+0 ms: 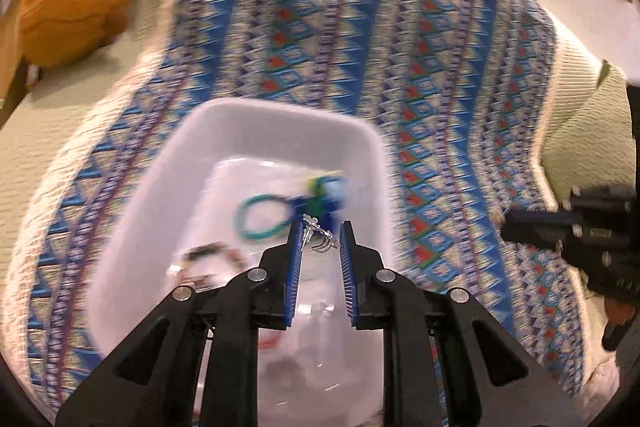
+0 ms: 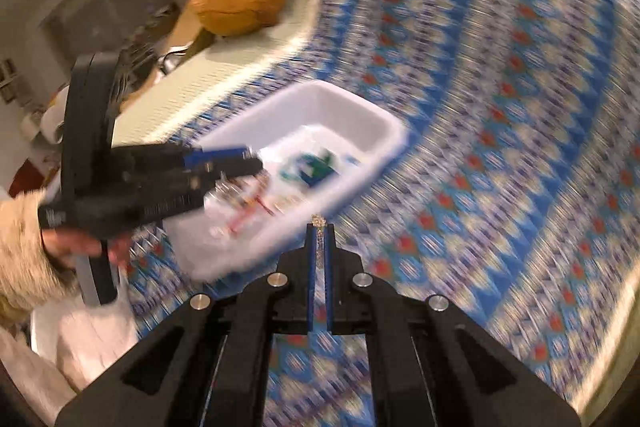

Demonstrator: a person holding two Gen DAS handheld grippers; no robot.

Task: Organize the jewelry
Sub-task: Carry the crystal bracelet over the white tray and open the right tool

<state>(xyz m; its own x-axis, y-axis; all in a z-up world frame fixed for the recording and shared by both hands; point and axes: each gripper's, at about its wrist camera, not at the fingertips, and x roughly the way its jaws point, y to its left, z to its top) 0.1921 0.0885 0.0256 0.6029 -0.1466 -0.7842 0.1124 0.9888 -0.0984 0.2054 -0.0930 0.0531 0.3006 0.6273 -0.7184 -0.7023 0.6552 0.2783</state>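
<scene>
A white rectangular tray (image 1: pixel 276 115) sits on the patterned cloth and holds jewelry: a teal bangle (image 1: pixel 260 221), a blue and green piece (image 1: pixel 326 193) and a brownish bracelet (image 1: pixel 210 261). My left gripper (image 1: pixel 320 237) hovers over the tray with its jaws a little apart; a silver ring piece (image 1: pixel 318 241) hangs between the tips against the left pad. The tray (image 2: pixel 362 109) also shows in the right wrist view, with the left gripper (image 2: pixel 250 157) above it. My right gripper (image 2: pixel 319 227) is shut on a thin sparkly chain (image 2: pixel 319 241), just right of the tray's near corner.
A blue, red and cream patterned cloth (image 1: pixel 420 75) covers a cream bed (image 1: pixel 52 147). An orange plush toy (image 1: pixel 76 3) lies at the far left. The right gripper's body (image 1: pixel 592 231) shows at the right edge. White fabric (image 2: pixel 92 331) lies at the lower left.
</scene>
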